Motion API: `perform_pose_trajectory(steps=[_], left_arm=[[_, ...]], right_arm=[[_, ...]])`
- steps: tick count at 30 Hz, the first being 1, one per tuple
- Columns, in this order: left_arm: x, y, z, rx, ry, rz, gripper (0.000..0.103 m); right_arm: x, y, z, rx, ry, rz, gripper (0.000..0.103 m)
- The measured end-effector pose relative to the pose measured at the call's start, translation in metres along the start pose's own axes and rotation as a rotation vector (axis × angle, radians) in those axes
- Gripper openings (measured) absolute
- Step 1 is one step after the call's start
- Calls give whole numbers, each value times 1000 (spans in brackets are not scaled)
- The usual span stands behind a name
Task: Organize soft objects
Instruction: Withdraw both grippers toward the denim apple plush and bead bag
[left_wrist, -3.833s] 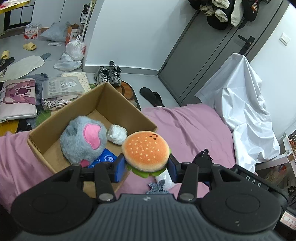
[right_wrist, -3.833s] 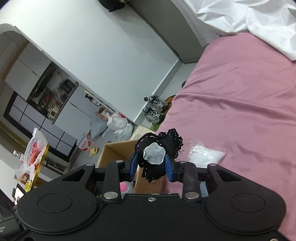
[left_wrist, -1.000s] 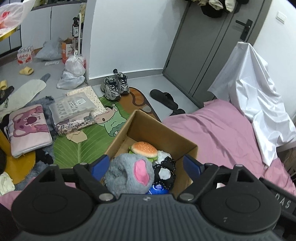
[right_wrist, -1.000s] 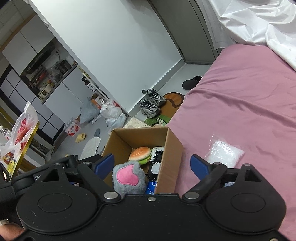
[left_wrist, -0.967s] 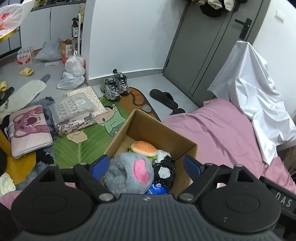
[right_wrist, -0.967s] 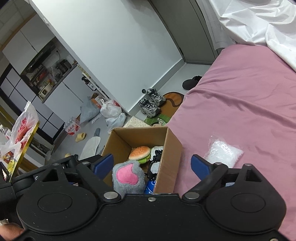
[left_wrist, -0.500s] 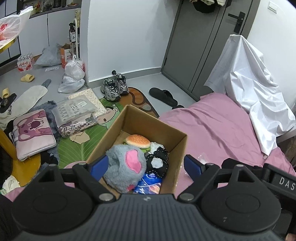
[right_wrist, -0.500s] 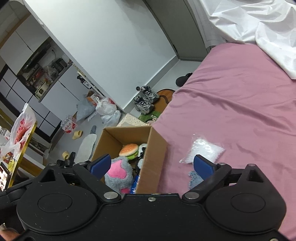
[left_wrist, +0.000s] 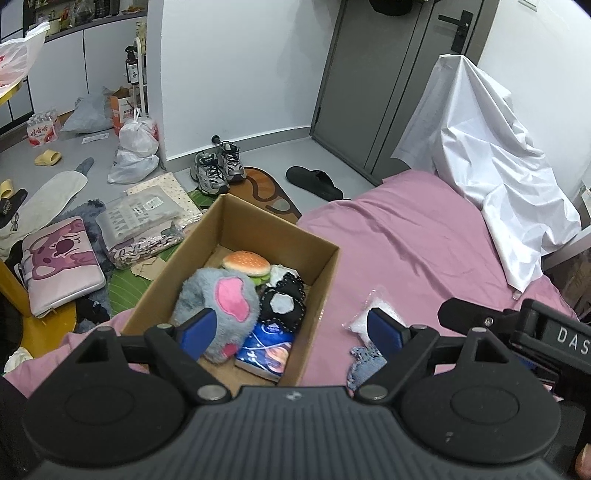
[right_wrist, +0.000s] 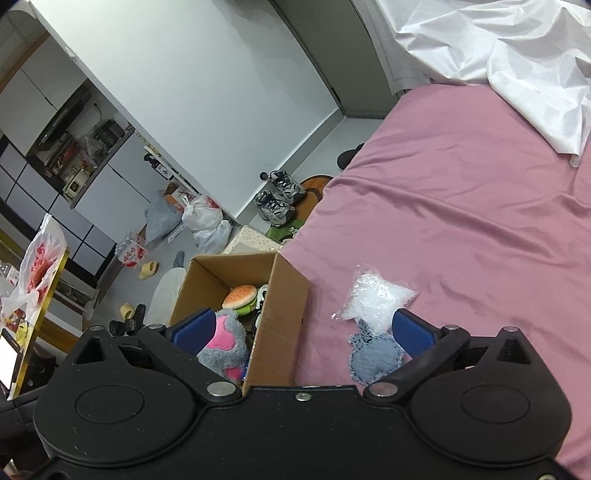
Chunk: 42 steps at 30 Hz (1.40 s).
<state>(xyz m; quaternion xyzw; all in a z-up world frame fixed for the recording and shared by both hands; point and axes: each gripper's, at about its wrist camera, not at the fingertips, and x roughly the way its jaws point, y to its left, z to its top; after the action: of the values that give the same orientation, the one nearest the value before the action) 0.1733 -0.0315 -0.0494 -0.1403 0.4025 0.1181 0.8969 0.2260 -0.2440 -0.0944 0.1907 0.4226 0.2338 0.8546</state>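
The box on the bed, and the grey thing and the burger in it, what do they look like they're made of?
Box: plain brown corrugated cardboard, matte, with raw cut edges.
Grey thing: shaggy plush fabric, fuzzy pile, with a smoother pink patch.
Burger: seemingly soft stuffed fabric, its bun dotted with pale specks.

Both wrist cams look steeply down from close above the bed (left_wrist: 406, 236); both share cardboard box (left_wrist: 317, 280) and floor clutter.

A lived-in home bedroom: a bed with a pink sheet (left_wrist: 406, 236), a grey door (left_wrist: 388, 74), sneakers (left_wrist: 218, 171) and a black slipper (left_wrist: 314, 182) on the floor, tied plastic bags (left_wrist: 135, 151), and white kitchen-style cabinets (right_wrist: 92, 192) beyond.
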Motion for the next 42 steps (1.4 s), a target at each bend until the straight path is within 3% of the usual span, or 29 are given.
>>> perform_pose_trajectory(steps=[16, 31, 42], left_arm=[[8, -28, -10, 5, 42, -15, 87], [23, -48, -19, -19, 27, -48, 86], [46, -59, -28, -52, 57, -58, 78]], right_arm=[[-11, -24, 3, 45, 11, -26, 103], [-9, -55, 6, 159, 3, -65, 103], [4, -71, 6, 208, 22, -85, 103]])
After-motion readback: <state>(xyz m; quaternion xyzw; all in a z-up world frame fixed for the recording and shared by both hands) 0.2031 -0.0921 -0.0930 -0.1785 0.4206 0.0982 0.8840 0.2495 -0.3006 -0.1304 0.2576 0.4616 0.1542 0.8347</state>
